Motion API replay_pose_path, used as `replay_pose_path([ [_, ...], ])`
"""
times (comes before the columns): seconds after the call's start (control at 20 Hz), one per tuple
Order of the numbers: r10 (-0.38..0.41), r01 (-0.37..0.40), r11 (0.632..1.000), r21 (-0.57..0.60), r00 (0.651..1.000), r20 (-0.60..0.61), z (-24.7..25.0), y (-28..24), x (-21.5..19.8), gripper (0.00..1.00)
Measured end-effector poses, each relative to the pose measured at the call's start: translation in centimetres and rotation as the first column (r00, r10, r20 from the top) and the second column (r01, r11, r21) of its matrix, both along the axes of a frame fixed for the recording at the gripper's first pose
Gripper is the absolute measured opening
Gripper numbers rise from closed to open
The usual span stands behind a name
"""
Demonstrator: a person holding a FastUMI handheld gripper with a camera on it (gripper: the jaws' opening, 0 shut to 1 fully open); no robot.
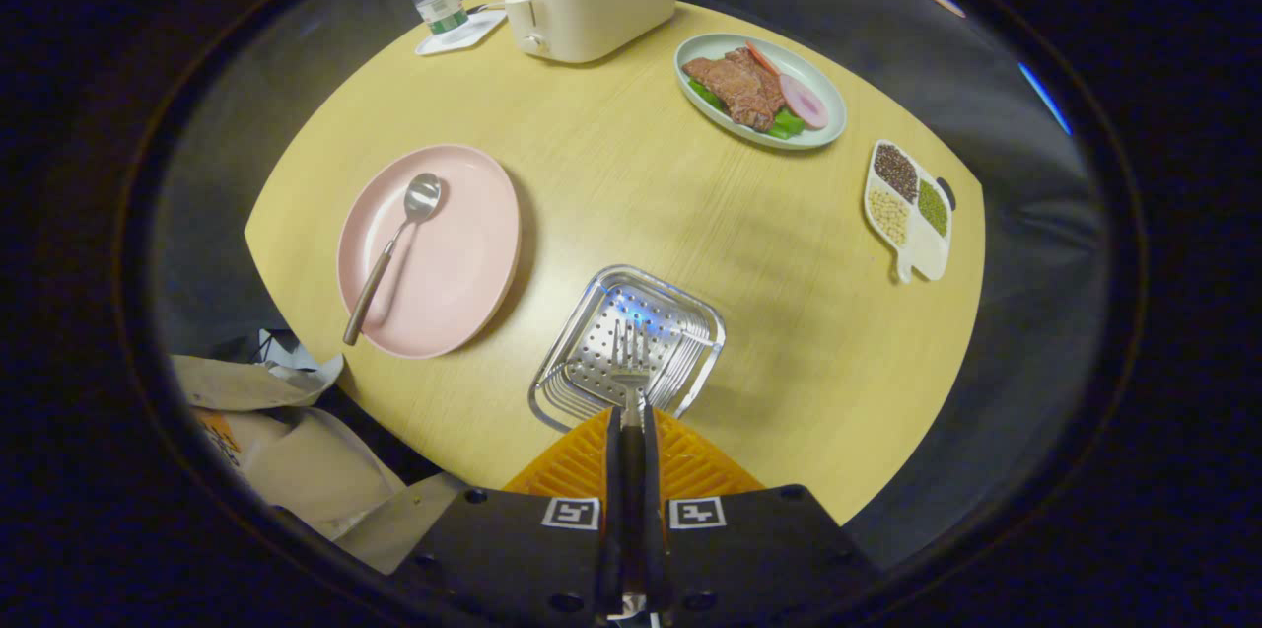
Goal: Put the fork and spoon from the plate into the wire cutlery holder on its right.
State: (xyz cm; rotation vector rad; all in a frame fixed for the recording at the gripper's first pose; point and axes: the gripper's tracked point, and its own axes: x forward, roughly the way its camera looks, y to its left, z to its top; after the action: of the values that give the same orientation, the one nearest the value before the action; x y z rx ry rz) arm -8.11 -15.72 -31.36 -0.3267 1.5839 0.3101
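The gripper (631,411) is clenching the fork (629,362) and holding it over the wire cutlery holder (690,313), while the spoon (394,244) is lying on the pink plate (463,253), awaiting its turn.

You find no words or numbers here that you can read. The gripper (631,416), its orange fingers pressed together on the fork (630,357), carries two square black-and-white coded markers (634,513), which are patterns and not letters. The water bottle (438,1) beside the toaster (589,2) wears a green band, yet whatever is printed on it is too small for you to make out.
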Motion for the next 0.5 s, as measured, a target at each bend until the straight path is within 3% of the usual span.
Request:
replay_pose_path([
  [0.3,-0.019,0.018,1.000,0.007,0.999,0.034,-0.4,0.8,0.9,0.12],
  [0.4,-0.023,0.022,1.000,0.014,0.998,0.064,-0.4,1.0,1.2,0.16],
  [0.5,-0.033,0.030,0.999,0.031,0.994,0.103,-0.1,1.4,1.6,0.37],
])
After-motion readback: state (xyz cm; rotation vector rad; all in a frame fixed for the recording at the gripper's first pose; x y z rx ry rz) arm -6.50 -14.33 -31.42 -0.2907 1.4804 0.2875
